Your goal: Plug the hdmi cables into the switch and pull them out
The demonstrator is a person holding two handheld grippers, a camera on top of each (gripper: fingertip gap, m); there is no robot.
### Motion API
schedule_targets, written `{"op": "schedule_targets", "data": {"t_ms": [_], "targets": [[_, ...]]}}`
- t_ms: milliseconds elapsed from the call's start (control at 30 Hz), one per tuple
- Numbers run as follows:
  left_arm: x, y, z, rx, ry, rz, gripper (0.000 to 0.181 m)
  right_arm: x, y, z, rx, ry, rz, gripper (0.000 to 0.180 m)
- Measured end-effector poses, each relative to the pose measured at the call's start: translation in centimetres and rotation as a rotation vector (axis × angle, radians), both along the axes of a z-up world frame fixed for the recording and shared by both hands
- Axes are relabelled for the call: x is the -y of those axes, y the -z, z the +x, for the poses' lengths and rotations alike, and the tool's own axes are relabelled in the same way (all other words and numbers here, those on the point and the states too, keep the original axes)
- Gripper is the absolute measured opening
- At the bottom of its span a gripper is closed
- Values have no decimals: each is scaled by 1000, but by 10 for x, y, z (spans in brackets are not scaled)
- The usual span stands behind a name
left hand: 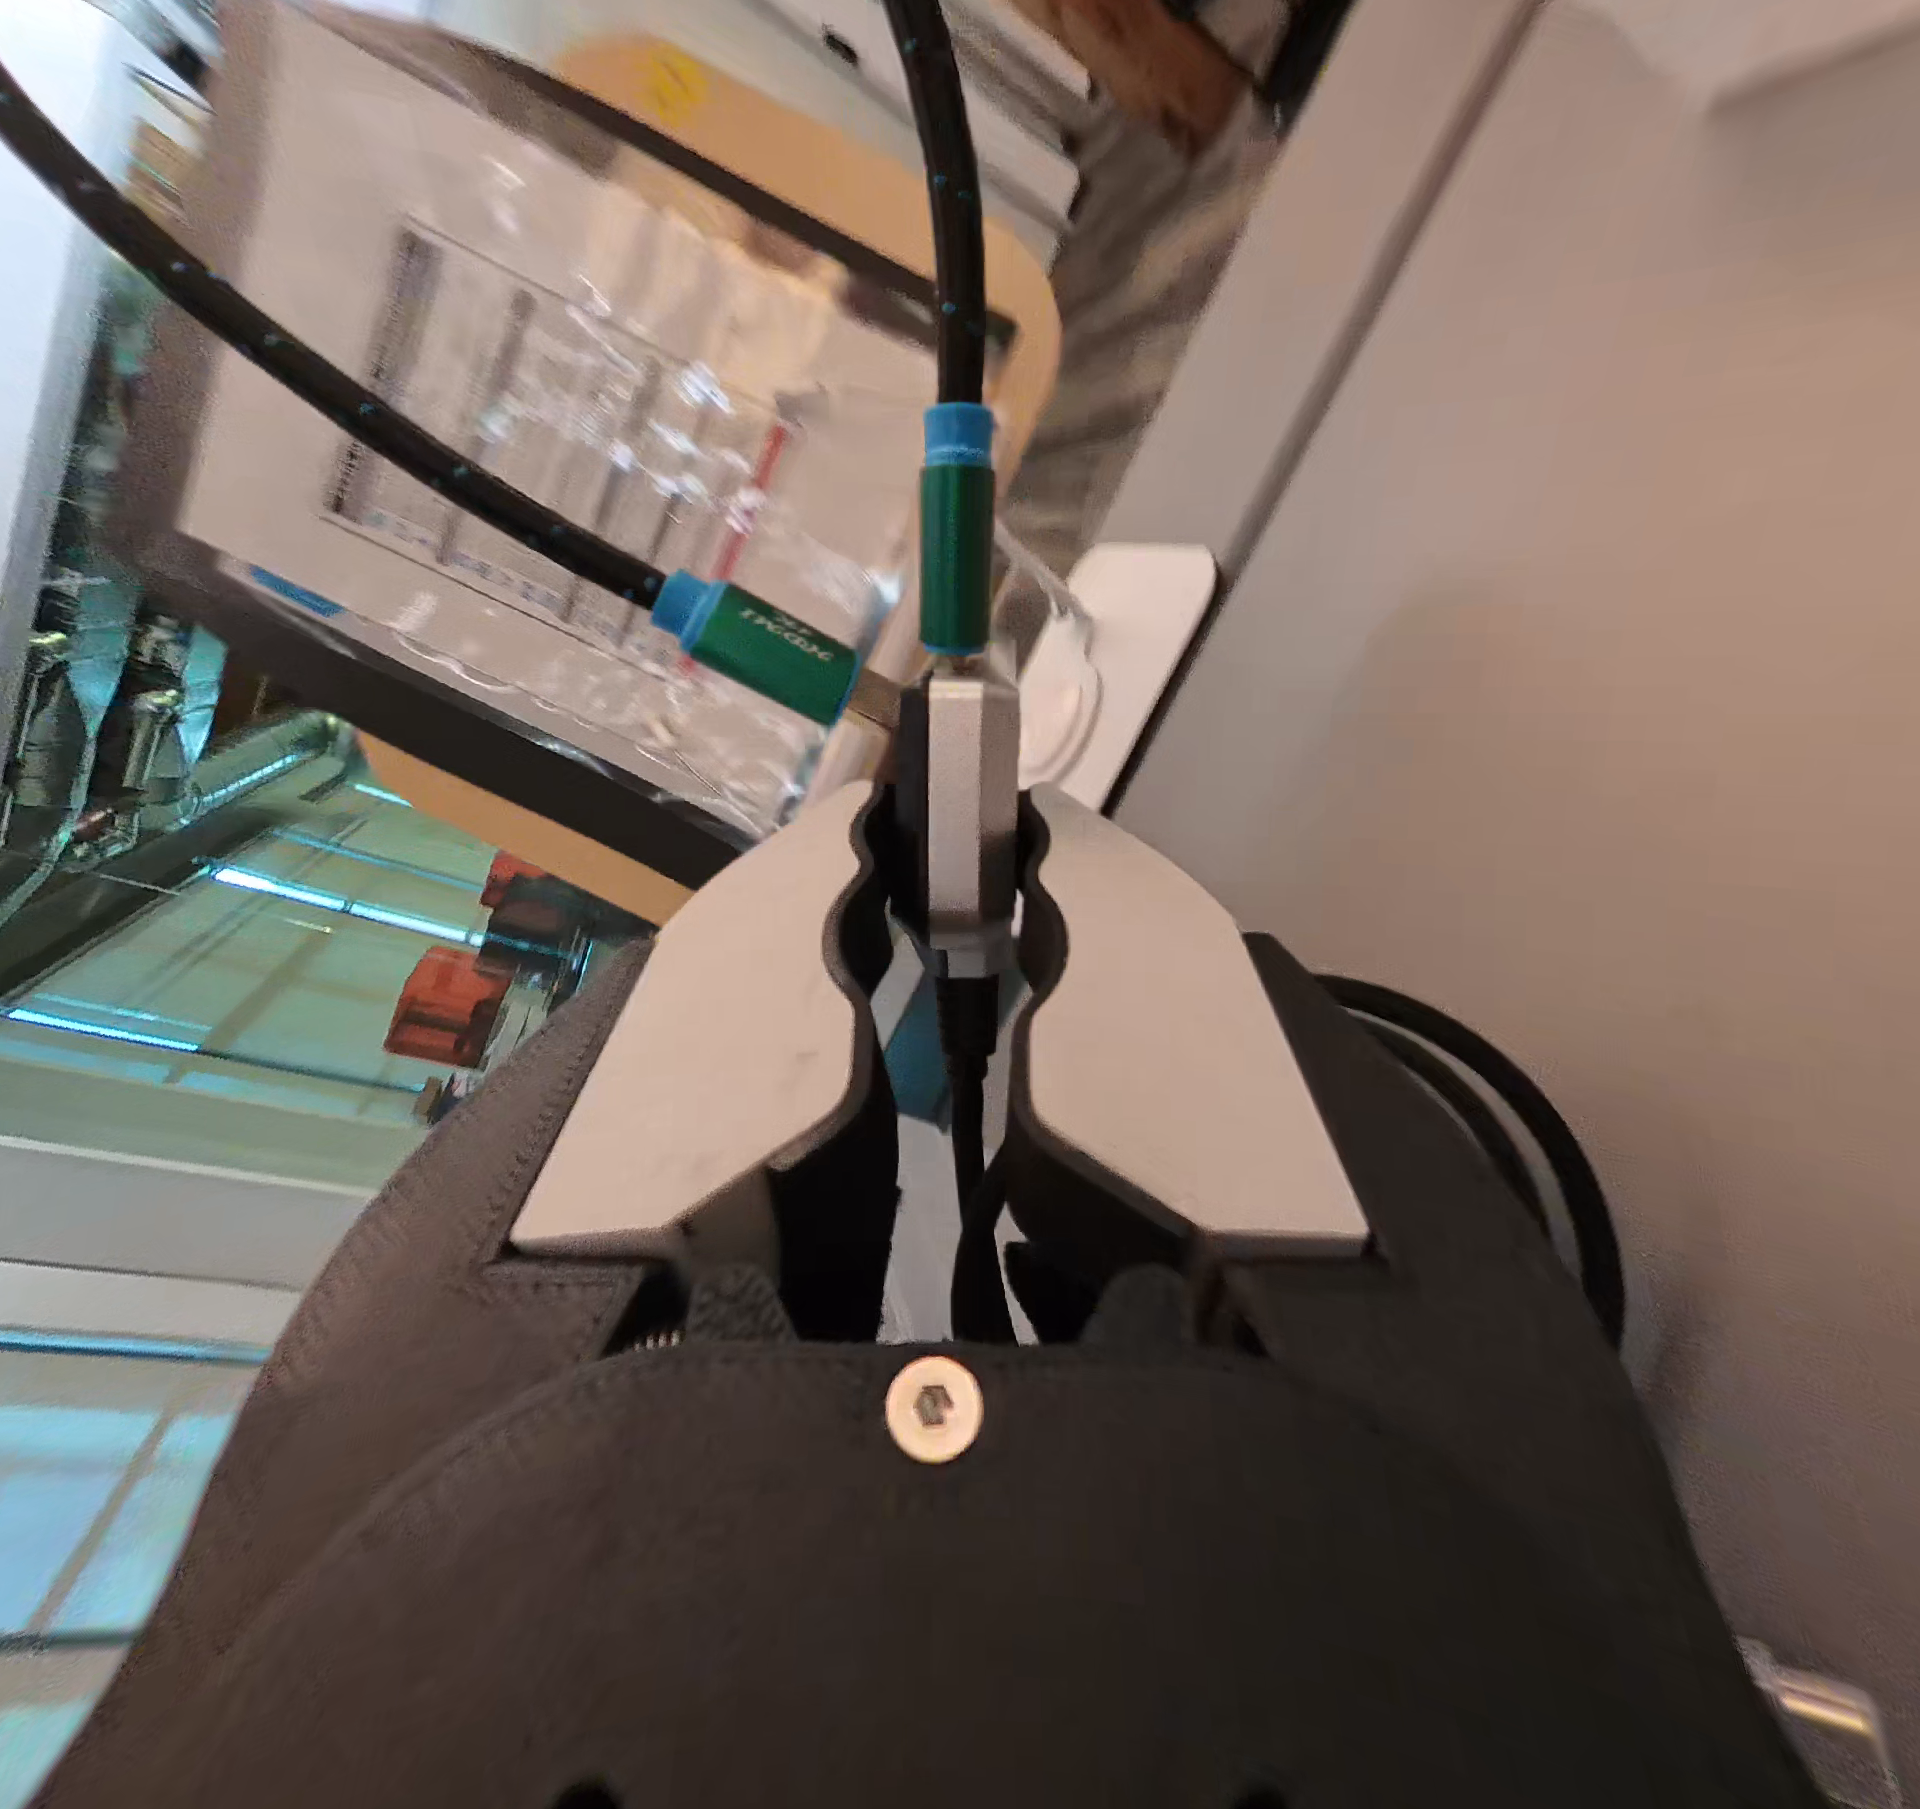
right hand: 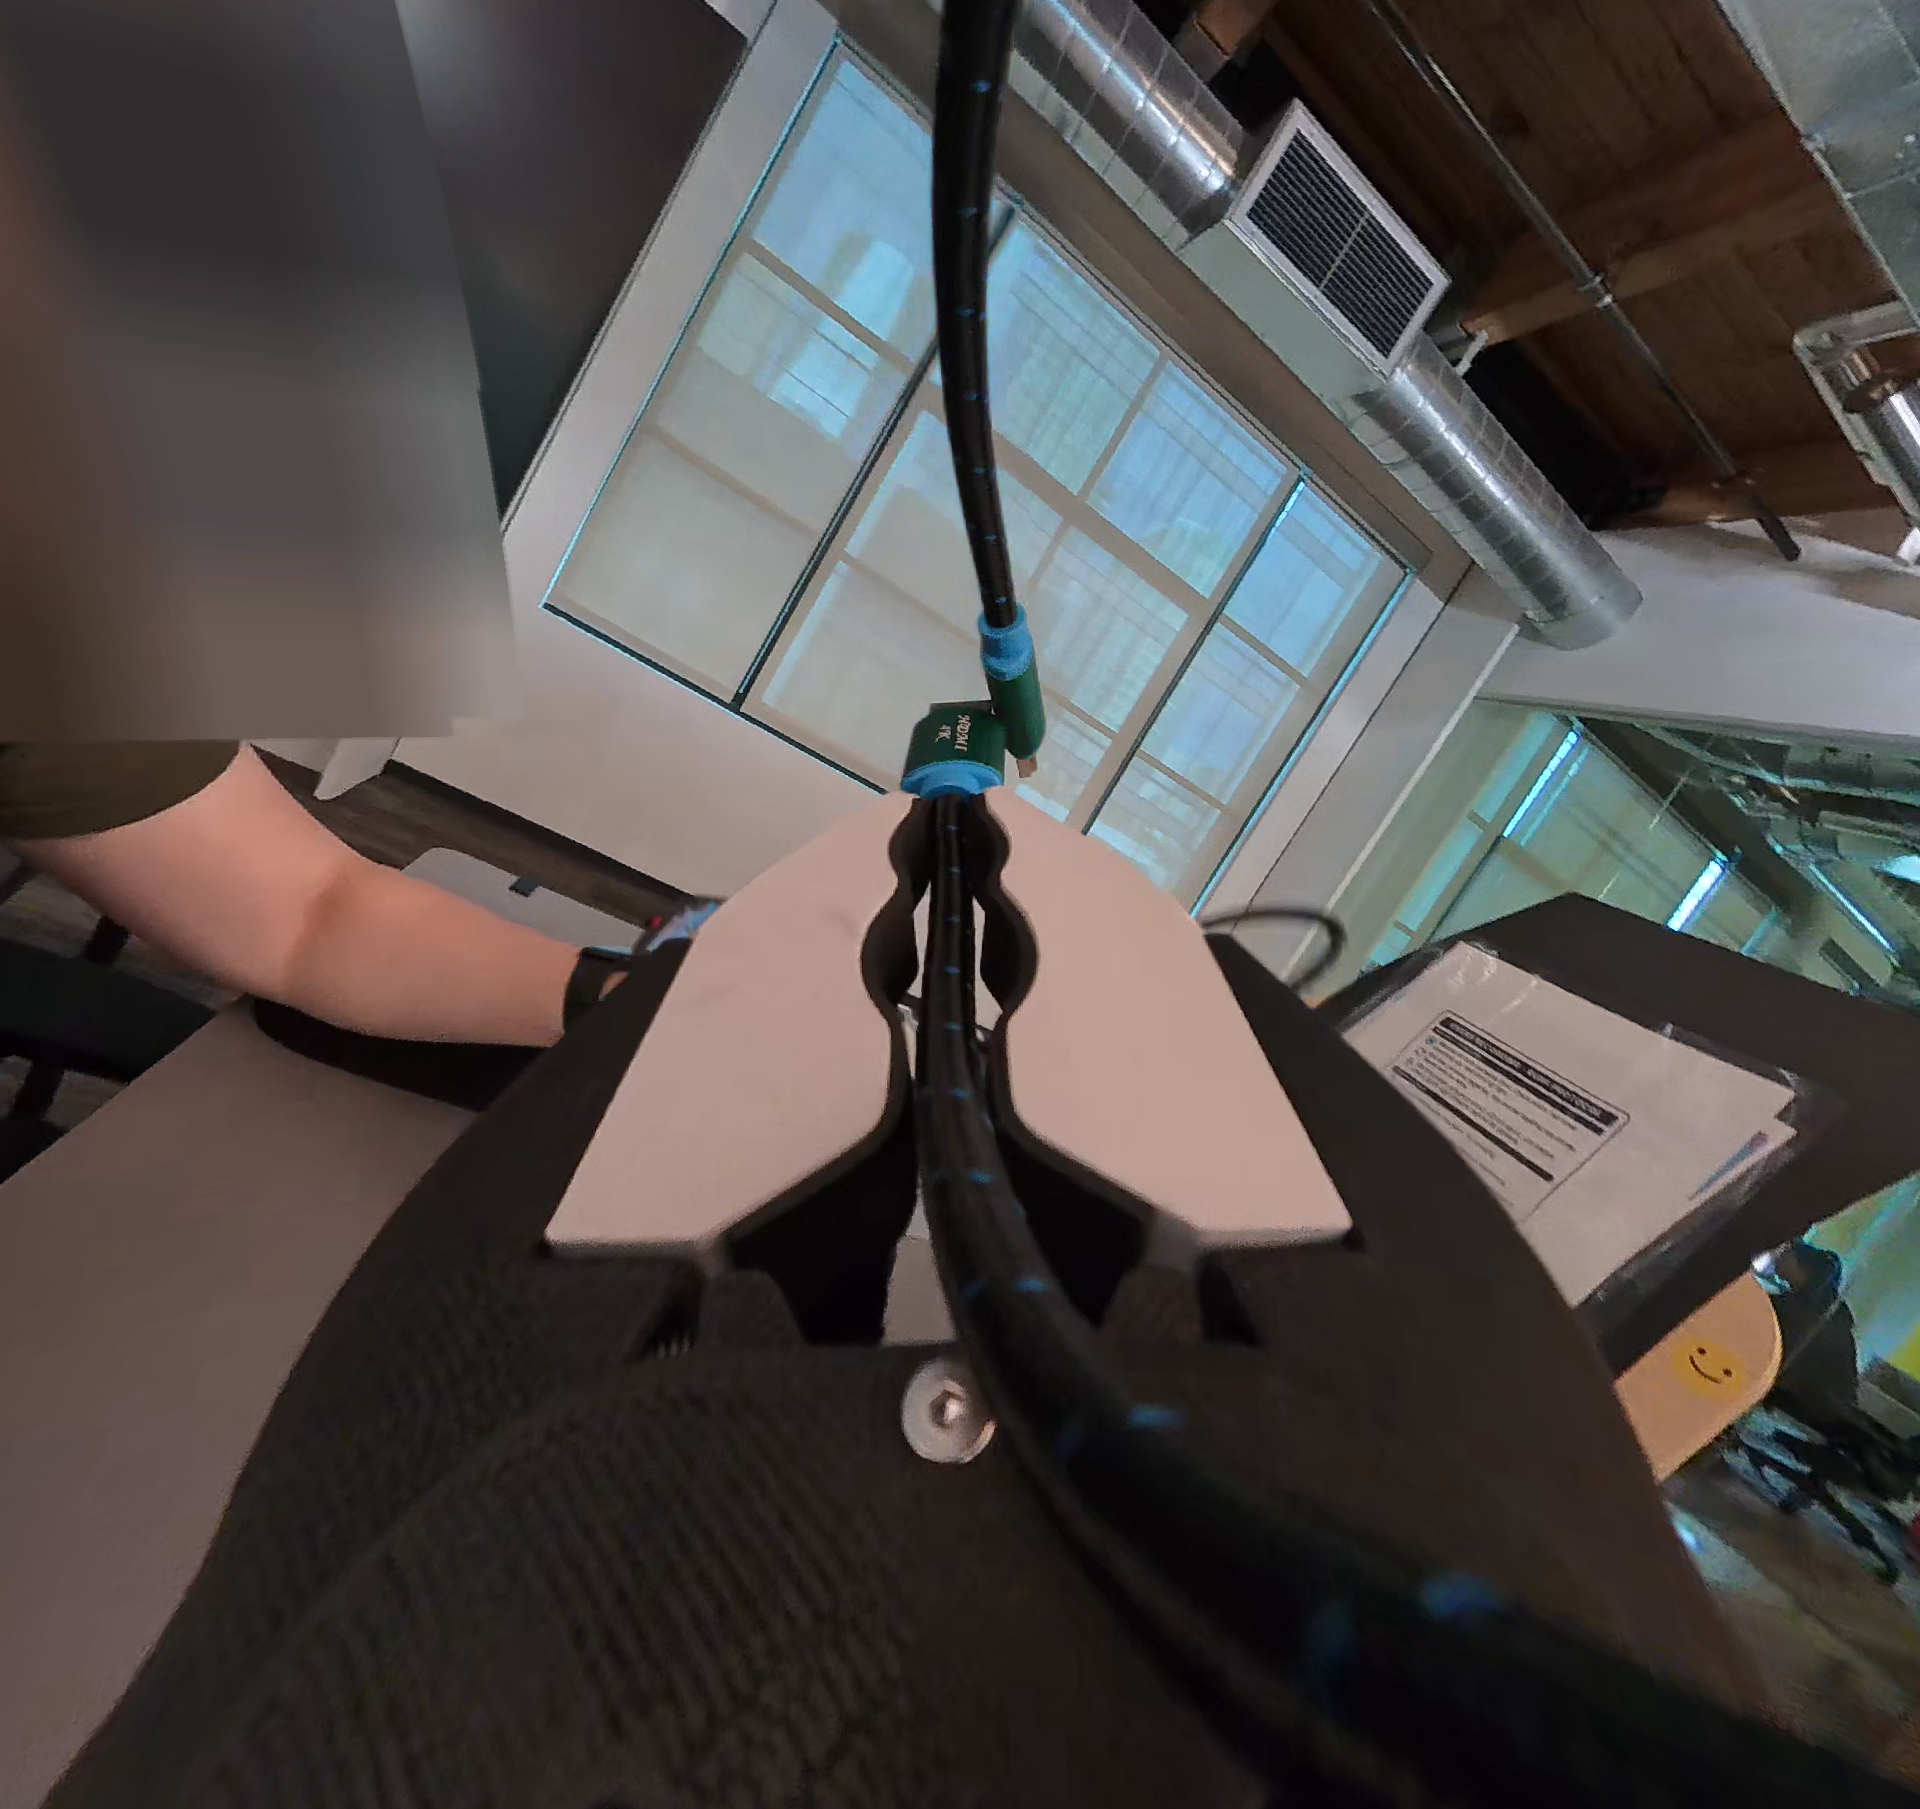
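Switch: your left gripper [left hand: 951,860] has its jaws closed on the silver HDMI switch [left hand: 961,793], held up in the air.
Plugs: 1 green HDMI plug [left hand: 956,559] sits seated in the switch's far end; a 2nd green plug [left hand: 769,653] meets its left side at a slant, whether seated I cannot tell.
Right gripper [right hand: 948,829]: jaws narrow, pinching the braided black cable [right hand: 961,938] just behind the 2nd plug's blue collar.
Handling: the switch looks light, rigid and smooth, so it may twist; the cable is stiff yet springy. Grip the plug's metal shell, not the braid.
Room: white tabletop [right hand: 156,1240] below the switch, large window [right hand: 1091,533] beyond it.
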State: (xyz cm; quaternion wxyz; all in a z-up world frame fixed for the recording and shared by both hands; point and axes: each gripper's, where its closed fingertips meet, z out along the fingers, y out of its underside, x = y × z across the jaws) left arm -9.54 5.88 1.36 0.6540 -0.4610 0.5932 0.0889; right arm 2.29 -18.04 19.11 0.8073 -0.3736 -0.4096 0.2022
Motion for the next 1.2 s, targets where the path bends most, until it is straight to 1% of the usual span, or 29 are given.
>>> {"op": "schedule_targets", "data": {"t_ms": [67,167,267,367,467,600,700,767,933,1000,1100,1200], "targets": [[13,-23,-1,90,59,-8,20,-9,1,3,-24,22,-27,7],[36,-58,-6,223,155,-15,20,-30,6,6,-41,69,-118,7],[56,-92,-16,342,241,26,20,-38,10,-7,-19,58,-155,7],[75,-117,-29,437,316,88,20,-24,16,-36,76,-49,-65,7],[92,-132,-38,473,370,193,20,-19,26,-60,202,-43,18,7],[108,-140,-42,463,374,341,20,-27,33,-77,281,22,25,8],[117,-142,-42,451,374,402,20,-33,37,-84,325,77,27,7],[119,-143,-42,444,368,405,20,-36,35,-86,321,98,29,7],[115,-146,-46,460,362,379,20,-36,29,-81,233,43,6,8],[112,-146,-47,457,353,378,20,-42,32,-75,235,69,-13,7],[109,-144,-46,439,337,393,20,-53,45,-69,285,104,-71,7],[106,-140,-44,415,320,422,20,-62,65,-69,399,149,-132,7]]}}
